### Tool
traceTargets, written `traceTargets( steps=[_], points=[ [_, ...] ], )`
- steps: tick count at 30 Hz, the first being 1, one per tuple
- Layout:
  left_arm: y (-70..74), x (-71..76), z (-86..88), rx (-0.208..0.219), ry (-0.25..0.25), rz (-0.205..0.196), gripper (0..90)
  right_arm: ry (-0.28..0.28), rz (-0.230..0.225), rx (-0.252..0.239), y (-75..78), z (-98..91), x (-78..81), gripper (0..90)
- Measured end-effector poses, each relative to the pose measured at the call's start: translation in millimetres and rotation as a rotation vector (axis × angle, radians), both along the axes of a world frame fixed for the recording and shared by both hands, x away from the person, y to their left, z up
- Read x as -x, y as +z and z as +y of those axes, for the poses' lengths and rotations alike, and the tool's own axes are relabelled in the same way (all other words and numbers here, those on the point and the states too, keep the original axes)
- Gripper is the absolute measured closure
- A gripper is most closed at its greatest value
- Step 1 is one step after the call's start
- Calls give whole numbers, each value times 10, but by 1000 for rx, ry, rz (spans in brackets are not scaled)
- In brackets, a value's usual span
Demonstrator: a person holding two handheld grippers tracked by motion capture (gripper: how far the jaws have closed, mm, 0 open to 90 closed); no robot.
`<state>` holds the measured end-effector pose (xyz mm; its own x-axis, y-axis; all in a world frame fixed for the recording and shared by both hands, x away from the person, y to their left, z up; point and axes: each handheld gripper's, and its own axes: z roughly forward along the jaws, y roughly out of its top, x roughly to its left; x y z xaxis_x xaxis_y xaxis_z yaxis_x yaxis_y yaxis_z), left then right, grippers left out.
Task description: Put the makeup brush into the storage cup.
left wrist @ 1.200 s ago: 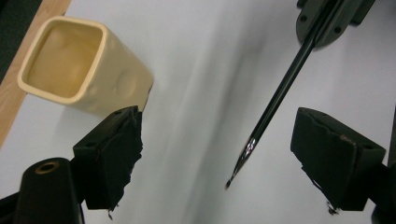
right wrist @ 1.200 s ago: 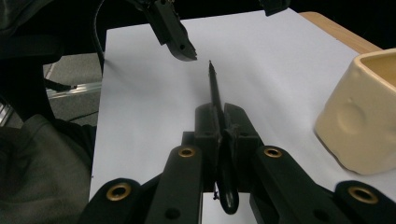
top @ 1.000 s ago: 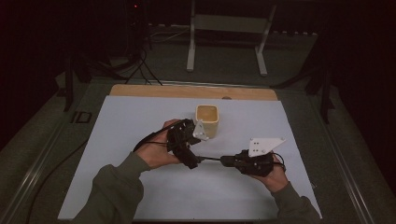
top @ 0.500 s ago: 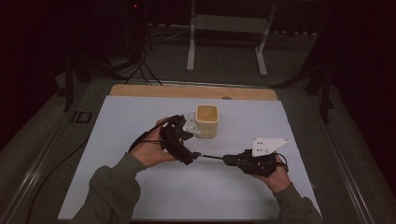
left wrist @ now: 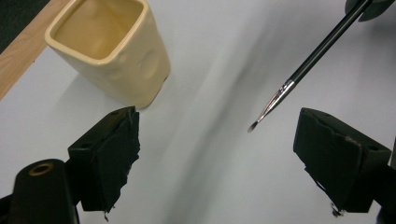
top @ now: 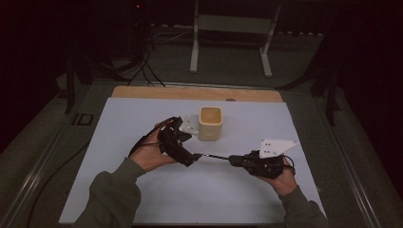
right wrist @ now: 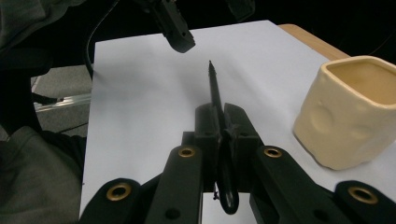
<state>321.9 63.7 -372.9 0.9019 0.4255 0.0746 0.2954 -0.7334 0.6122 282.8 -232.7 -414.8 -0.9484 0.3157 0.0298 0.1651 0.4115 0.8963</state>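
cup [top: 210, 123]: cream yellow | brush [left wrist: 306, 67]: black, silver ferrule | table [top: 142, 114]: pale grey-blue

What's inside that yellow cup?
The cup looks empty: only bare cream inner walls show in the left gripper view. Its floor is hidden behind the rim, so something small lying there cannot be ruled out.

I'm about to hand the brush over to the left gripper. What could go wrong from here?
1. The brush points tip-first at the open left gripper; closing on the thin bristle tip rather than the handle could bend it or give a weak grip.
2. The right gripper is shut on the brush; releasing before the left fingers clamp would likely drop it.
3. The cup stands close beside the left gripper; a sideways swing might knock it.
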Motion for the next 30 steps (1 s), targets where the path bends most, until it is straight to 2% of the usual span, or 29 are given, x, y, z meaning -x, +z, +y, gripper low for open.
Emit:
traceTargets(
  steps=[4,9,15,30],
  points=[
    [-19,-4,23,19,9,11,158,-7,-4,-8,9,-8,-2,848],
    [-36,-20,55,23,18,18,159,-19,-12,-20,24,-13,-2,848],
    [-37,-25,90,58,24,34,161,-31,-22,-38,40,-13,-8,848],
    [-69,0,44,100,25,44,163,-75,-62,-93,101,12,-16,848]
  ],
)
